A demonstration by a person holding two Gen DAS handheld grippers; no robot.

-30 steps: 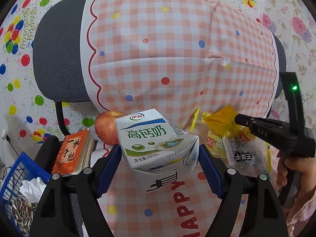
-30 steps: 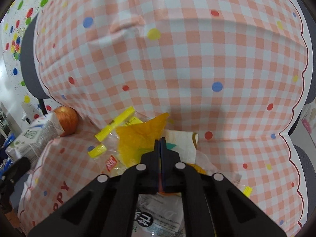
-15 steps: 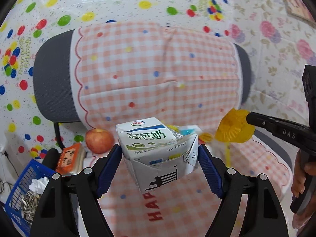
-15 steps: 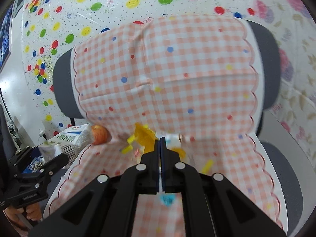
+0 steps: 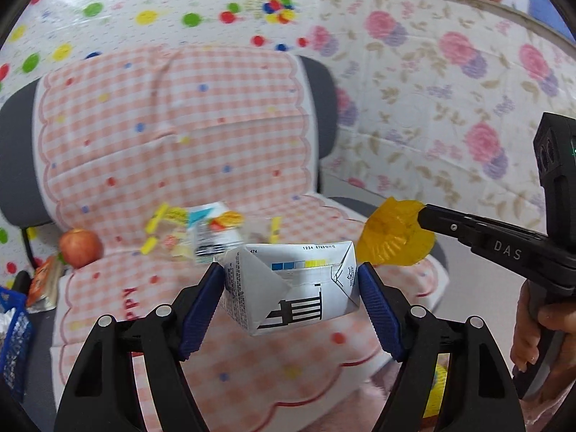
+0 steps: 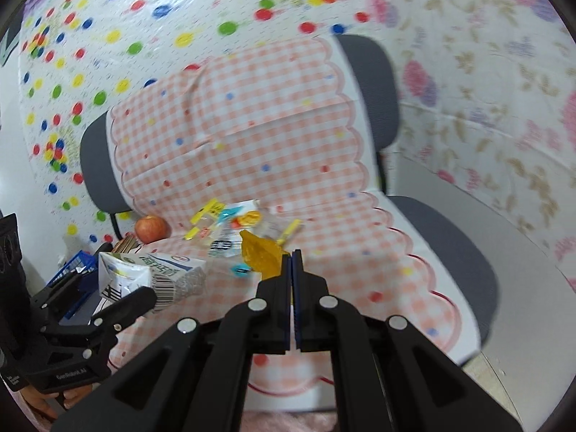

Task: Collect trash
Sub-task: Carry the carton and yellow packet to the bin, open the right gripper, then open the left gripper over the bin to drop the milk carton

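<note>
My left gripper (image 5: 291,280) is shut on a white milk carton (image 5: 291,286), held in the air above the chair seat; the carton also shows in the right wrist view (image 6: 151,275). My right gripper (image 6: 291,257) is shut on a crumpled yellow wrapper (image 6: 261,252), also lifted; it shows at the right in the left wrist view (image 5: 394,237). Several wrappers (image 5: 201,228) lie at the back of the seat, also in the right wrist view (image 6: 234,221).
The chair (image 6: 450,237) wears a pink checked cover (image 5: 172,136). A red apple (image 5: 80,247) and an orange booklet (image 5: 43,280) lie at the seat's left edge. A blue basket (image 5: 12,327) stands at far left. Patterned walls stand behind.
Both grippers have pulled back and up from the seat, carrying the carton and the yellow wrapper. The left view has swung right and the carton now shows its bottom.
</note>
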